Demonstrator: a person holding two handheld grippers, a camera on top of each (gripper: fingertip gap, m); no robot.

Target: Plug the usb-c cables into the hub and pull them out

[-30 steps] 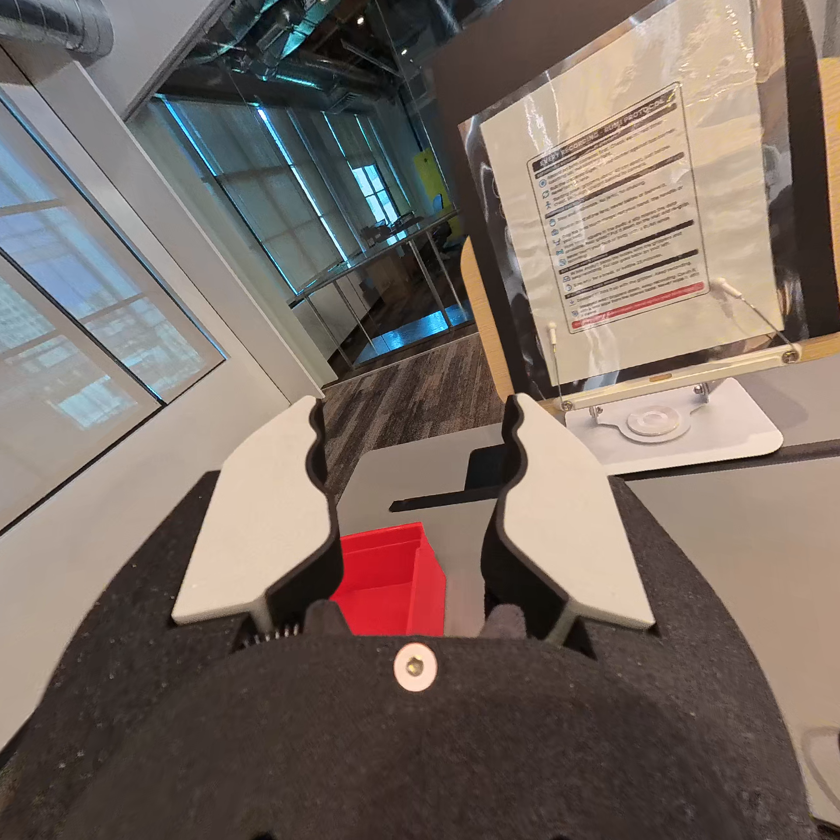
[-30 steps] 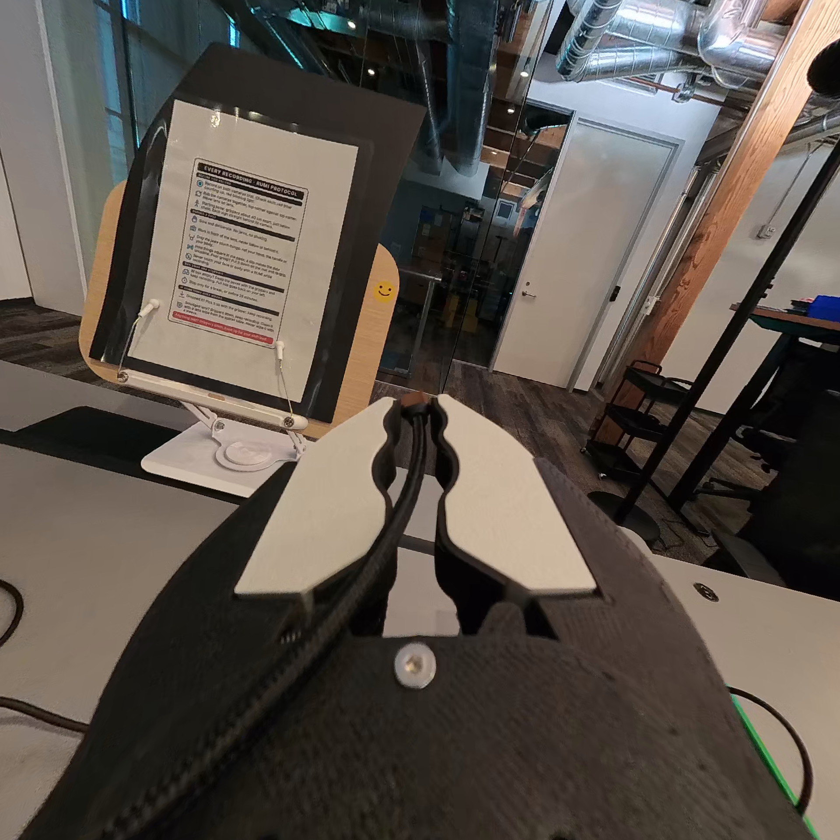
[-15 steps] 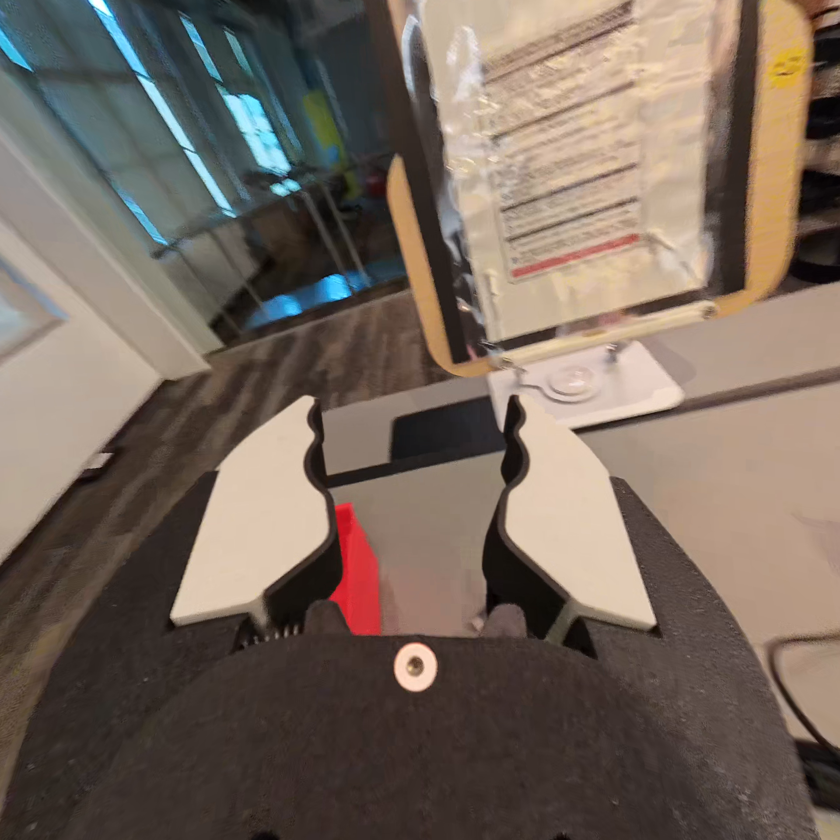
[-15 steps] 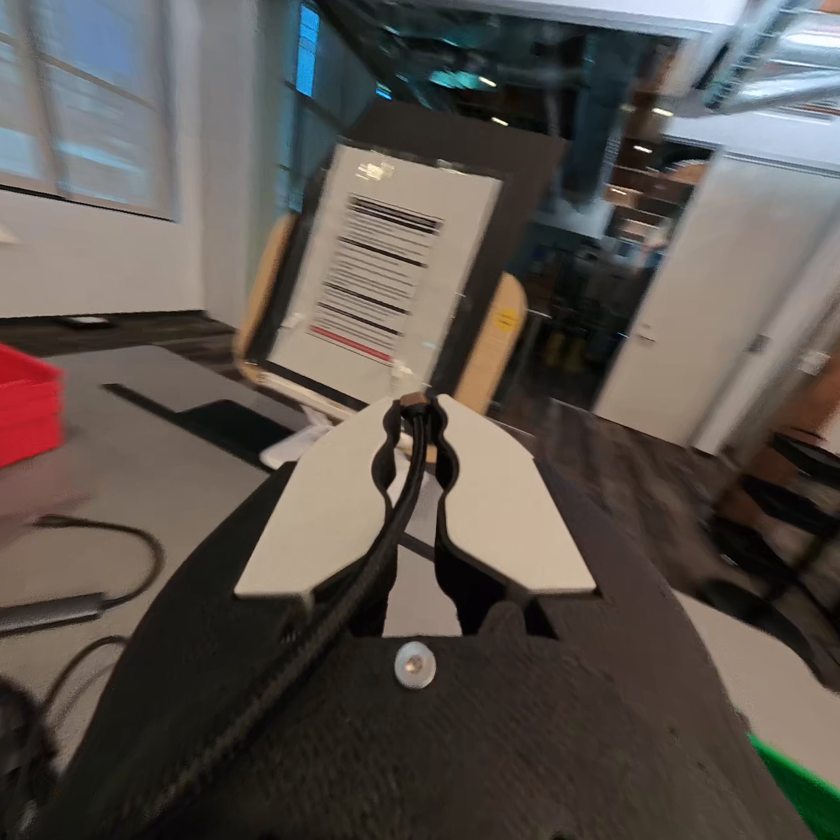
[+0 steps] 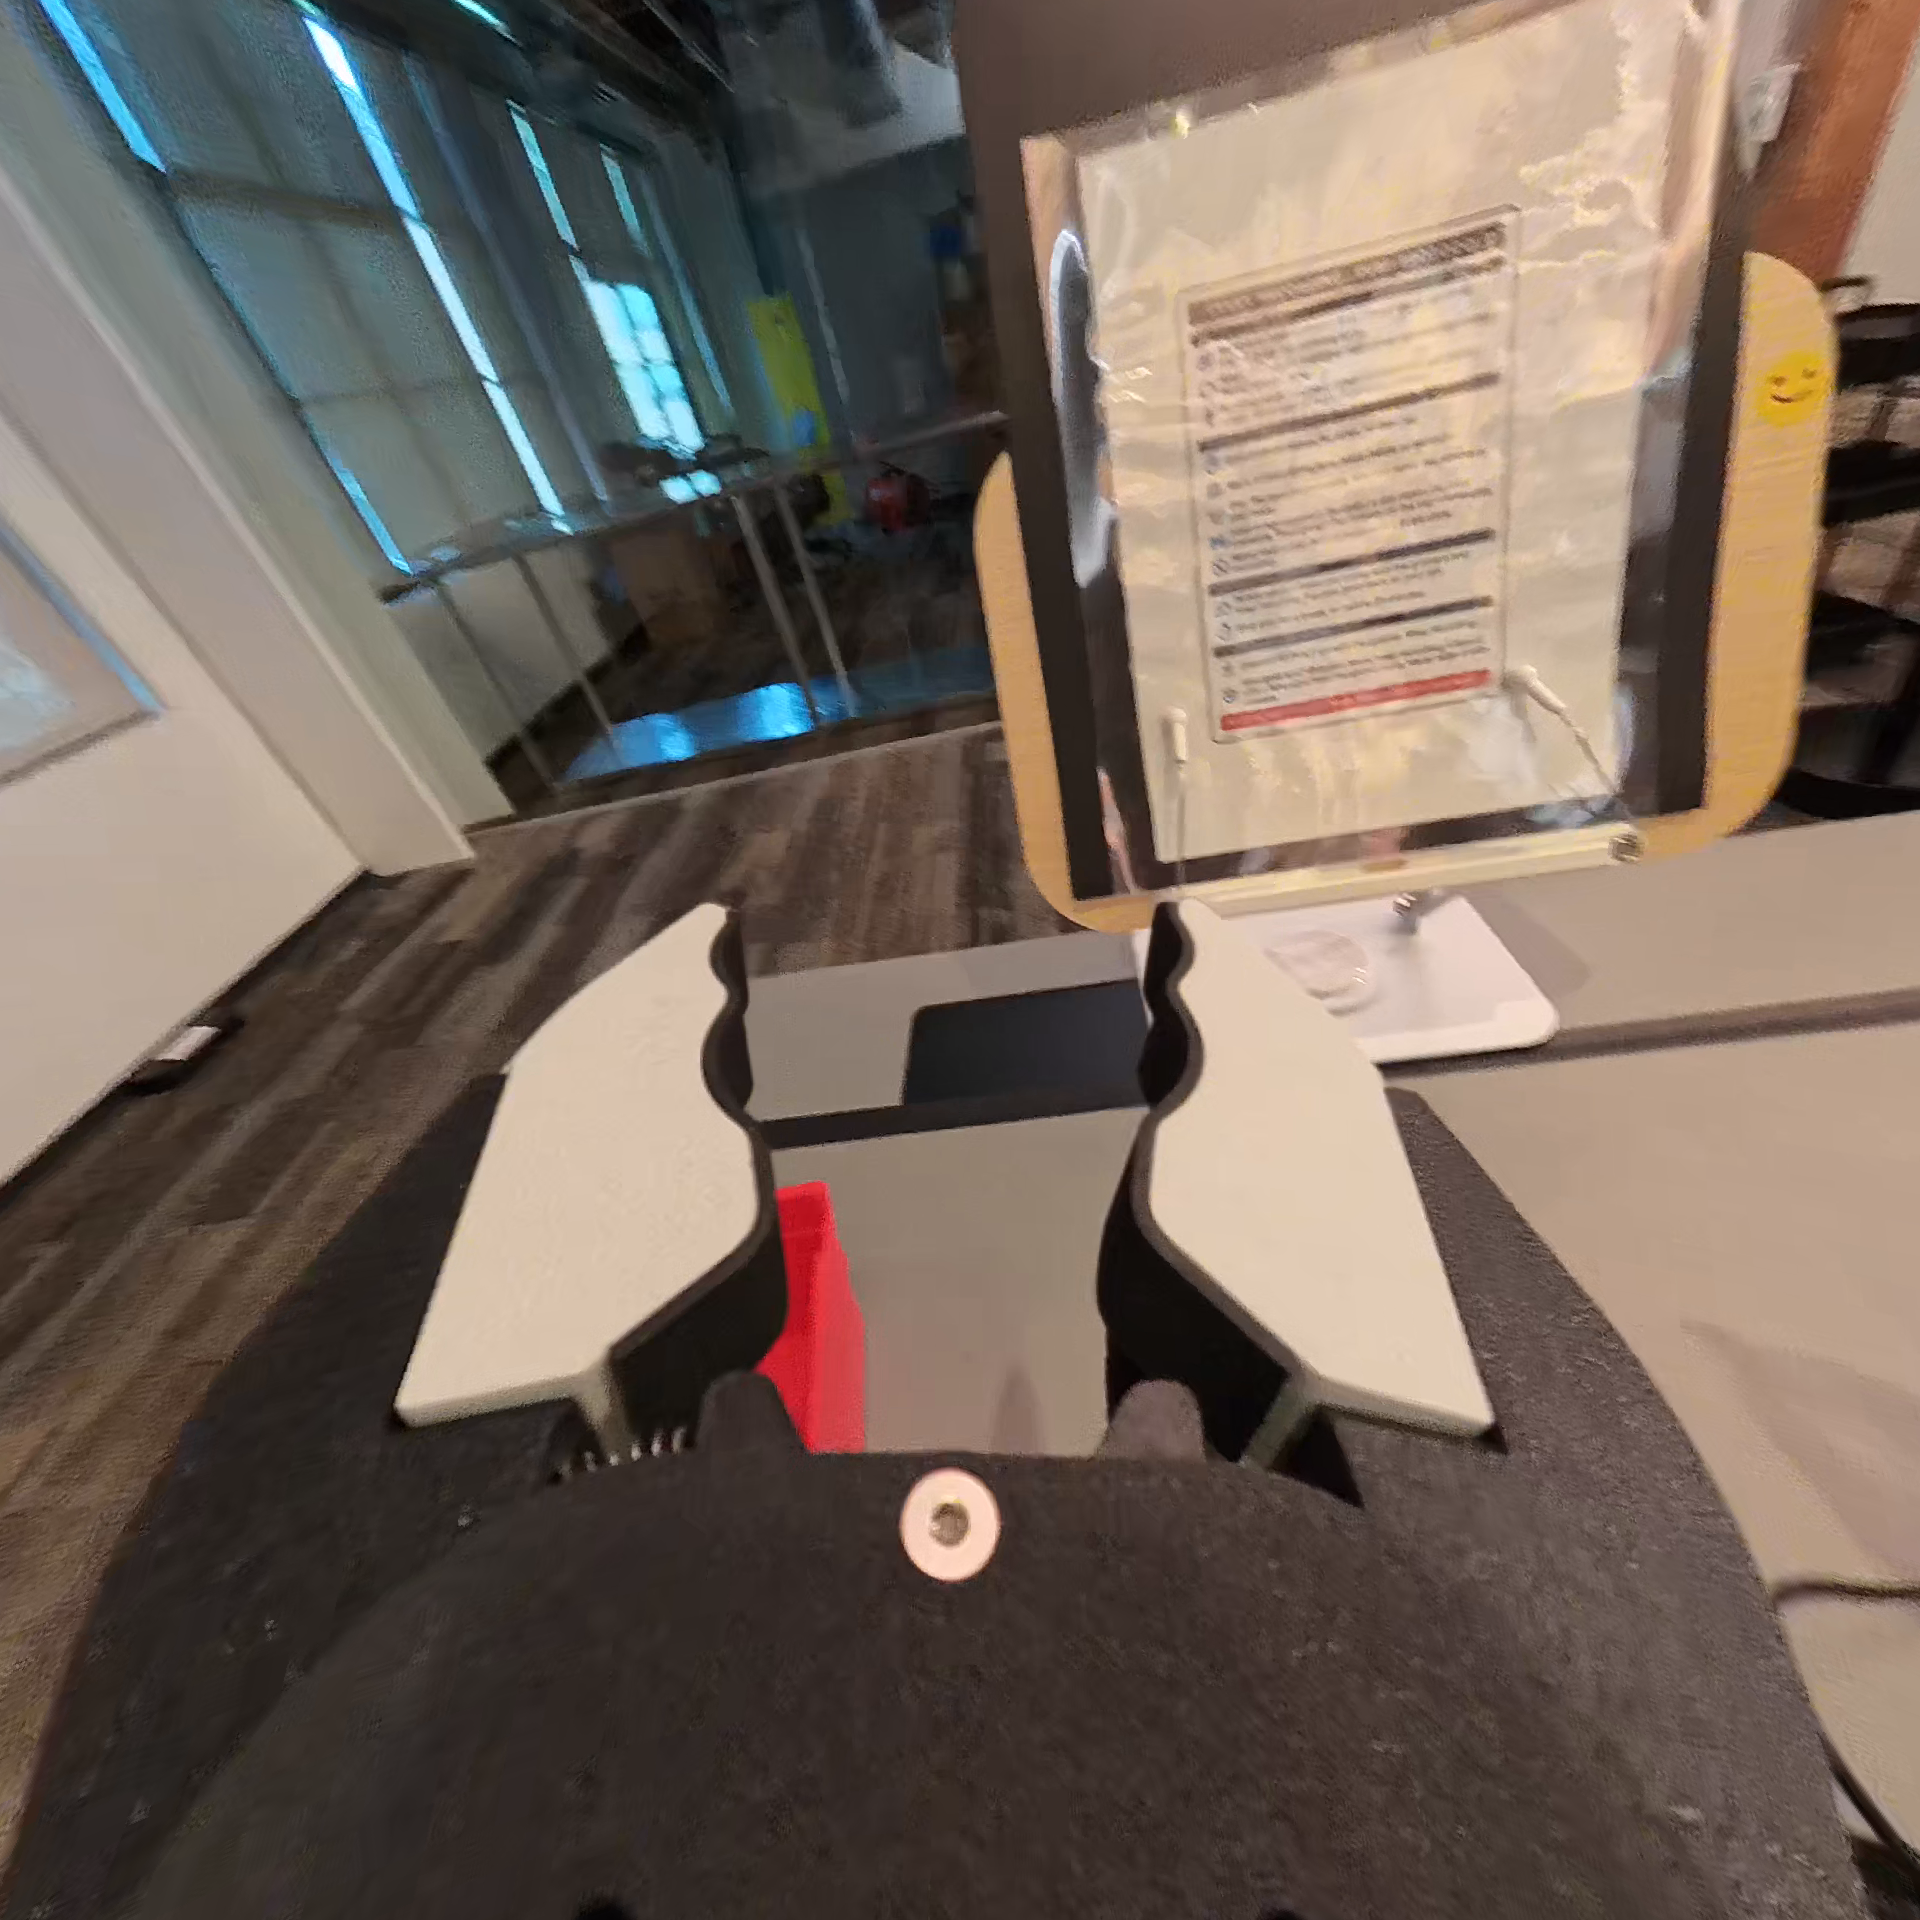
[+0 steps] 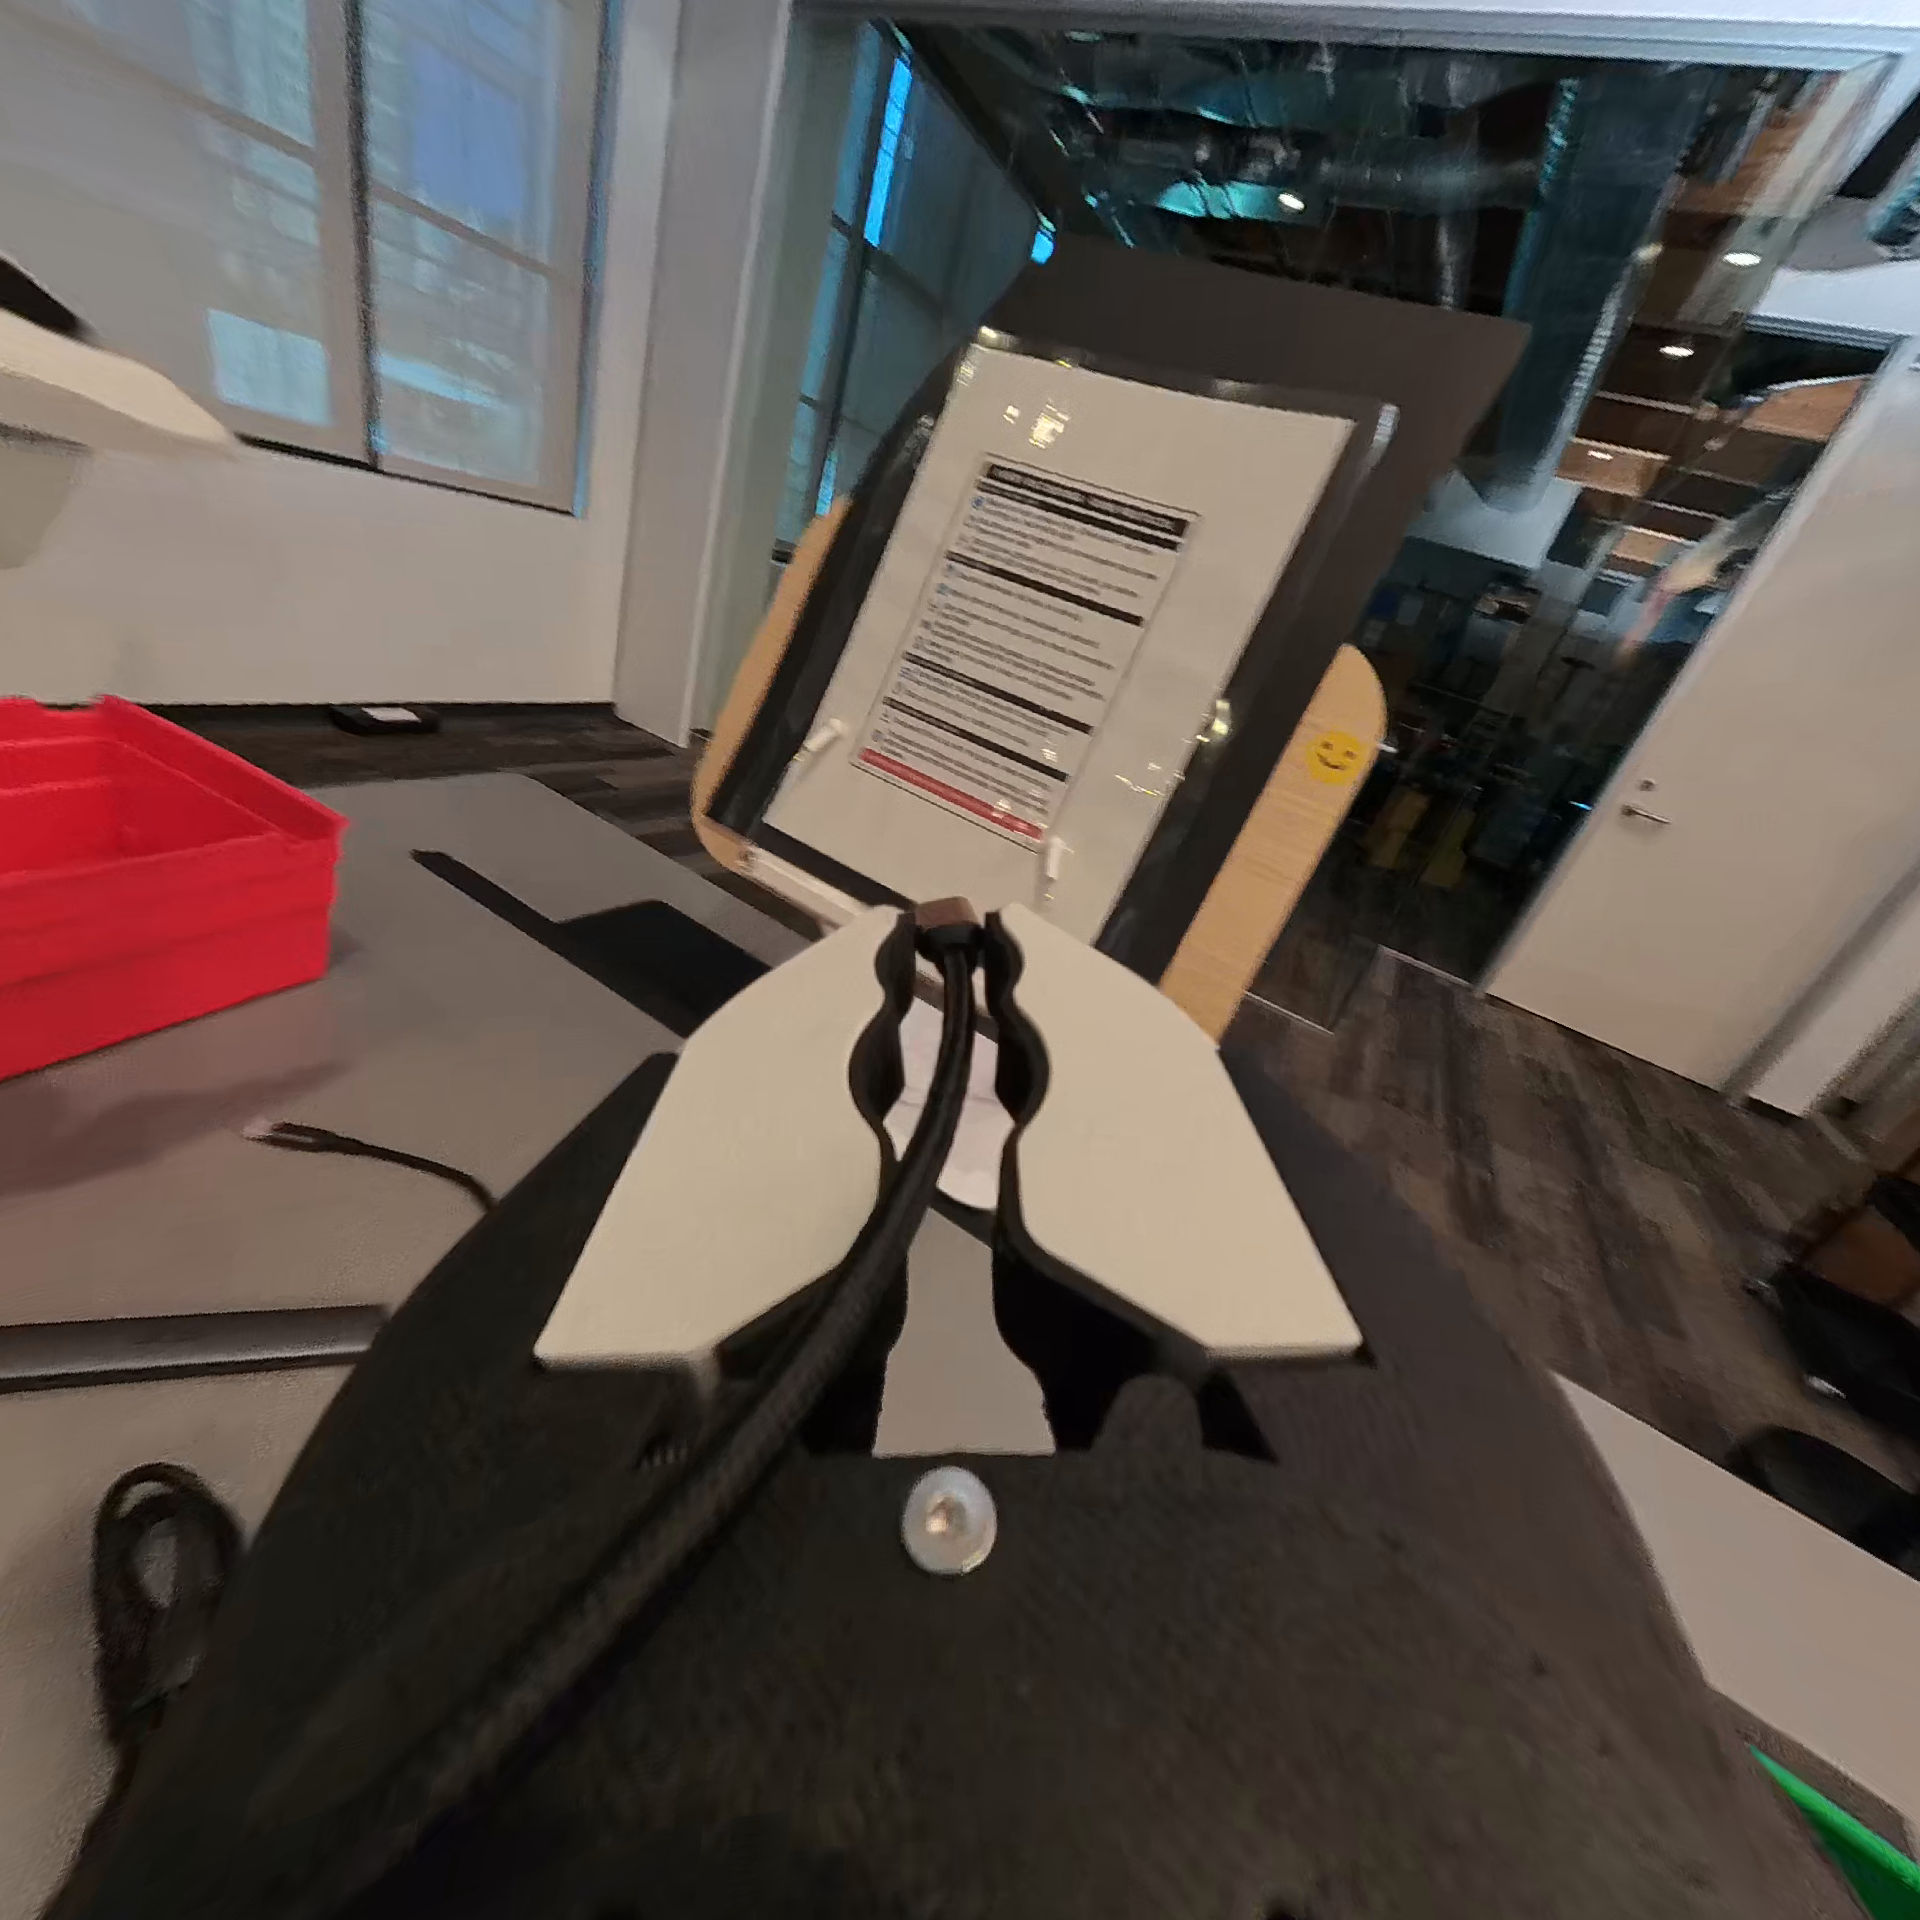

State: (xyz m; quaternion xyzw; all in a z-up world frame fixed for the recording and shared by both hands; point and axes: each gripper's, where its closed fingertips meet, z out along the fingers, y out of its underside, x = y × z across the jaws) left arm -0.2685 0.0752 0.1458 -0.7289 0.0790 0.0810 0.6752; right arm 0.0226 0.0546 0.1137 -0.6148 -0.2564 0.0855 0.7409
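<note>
I judge the step in hand to be the carry: my right gripper [image 6: 943, 920] is clamped narrow on a black braided usb-c cable [image 6: 914, 1164], with the plug's brownish metal end [image 6: 943, 914] poking out just past the fingertips and the cord trailing back between the fingers and off to the lower left over the gripper body. My left gripper [image 5: 940, 925] stands wide with nothing between its fingers; through the gap I see only the grey table [image 5: 1621, 1195] and, low down, a corner of the red bin [image 5: 821, 1299]. The hub itself I cannot pick out with any confidence in either view. In the right wrist view a dark flat edge [image 6: 187, 1340] lies on the table at lower left, and a second thin black cable [image 6: 364, 1148] lies just beyond it, but blur keeps me from calling either one the hub or its lead. So the plug is in my right tongs, raised off the table and pointing toward the document stand [image 6: 1049, 665], well apart from anything it could mate with. My reading of the next move: tip the right gripper down and left to bring the table surface into view, find the hub's port, and bring the left gripper in to steady the hub body before pushing. Risk noted: the plug is held near its very end, so it may twist in the grip under insertion force.
</note>
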